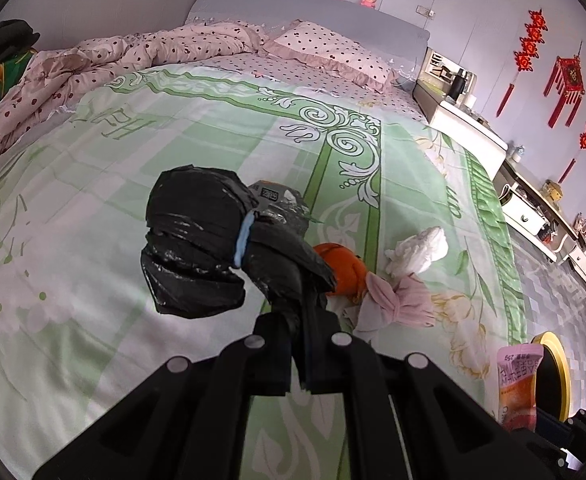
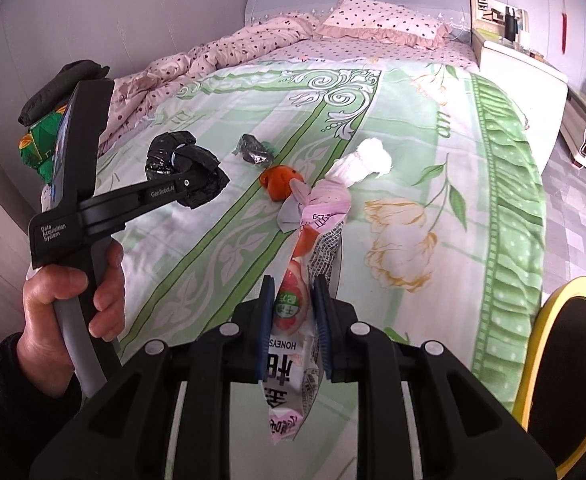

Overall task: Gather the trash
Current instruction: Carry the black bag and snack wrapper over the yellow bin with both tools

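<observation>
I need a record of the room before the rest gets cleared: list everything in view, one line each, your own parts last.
black plastic bag: one, black, held above the bed
snack packet: one, pink and white, held above the bed
orange peel: one, orange, mid bed
white tissue: one, white, right of the peel
pink wrapper: one, pink, beside the peel
dark wrapper: one, grey-black, behind the peel
bedspread: one, green and white
pillow: one, pink dotted, at the headboard
bin: one, yellow rim, beside the bed
left gripper: shut on the bag
right gripper: shut on the packet
hand: one, on the left gripper's handle
</observation>
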{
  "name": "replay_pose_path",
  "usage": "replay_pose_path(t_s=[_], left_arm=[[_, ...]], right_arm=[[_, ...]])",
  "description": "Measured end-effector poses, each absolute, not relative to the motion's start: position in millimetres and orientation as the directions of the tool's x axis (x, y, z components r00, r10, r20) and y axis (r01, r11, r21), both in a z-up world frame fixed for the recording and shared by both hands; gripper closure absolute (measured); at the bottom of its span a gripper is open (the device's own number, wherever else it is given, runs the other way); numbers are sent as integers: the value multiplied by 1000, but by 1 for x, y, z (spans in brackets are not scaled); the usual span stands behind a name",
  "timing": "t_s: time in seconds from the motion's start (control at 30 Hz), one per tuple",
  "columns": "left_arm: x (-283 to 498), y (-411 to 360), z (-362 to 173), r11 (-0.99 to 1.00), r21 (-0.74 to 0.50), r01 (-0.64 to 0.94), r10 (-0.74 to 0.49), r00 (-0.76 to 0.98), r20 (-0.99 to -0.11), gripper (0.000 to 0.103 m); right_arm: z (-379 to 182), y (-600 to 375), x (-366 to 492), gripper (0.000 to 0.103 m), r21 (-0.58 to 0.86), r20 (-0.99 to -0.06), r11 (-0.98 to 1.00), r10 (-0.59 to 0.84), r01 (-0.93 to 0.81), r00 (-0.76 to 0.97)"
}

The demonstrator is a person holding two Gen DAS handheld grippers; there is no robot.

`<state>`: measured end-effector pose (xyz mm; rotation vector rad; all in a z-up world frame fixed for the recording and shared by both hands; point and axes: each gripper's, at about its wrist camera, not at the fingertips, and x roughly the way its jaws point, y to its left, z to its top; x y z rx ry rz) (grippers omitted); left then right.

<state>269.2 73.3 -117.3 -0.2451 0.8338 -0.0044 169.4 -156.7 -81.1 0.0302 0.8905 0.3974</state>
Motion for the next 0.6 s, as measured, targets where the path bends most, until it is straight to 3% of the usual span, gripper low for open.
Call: replay_pose_path(t_s=[0.6], left_arm=[[230,-11,-88,977,-207,46,-181,687,-704,100]], right_arm=[[-48,-242,131,84,218,-699,952,307,-216,645]])
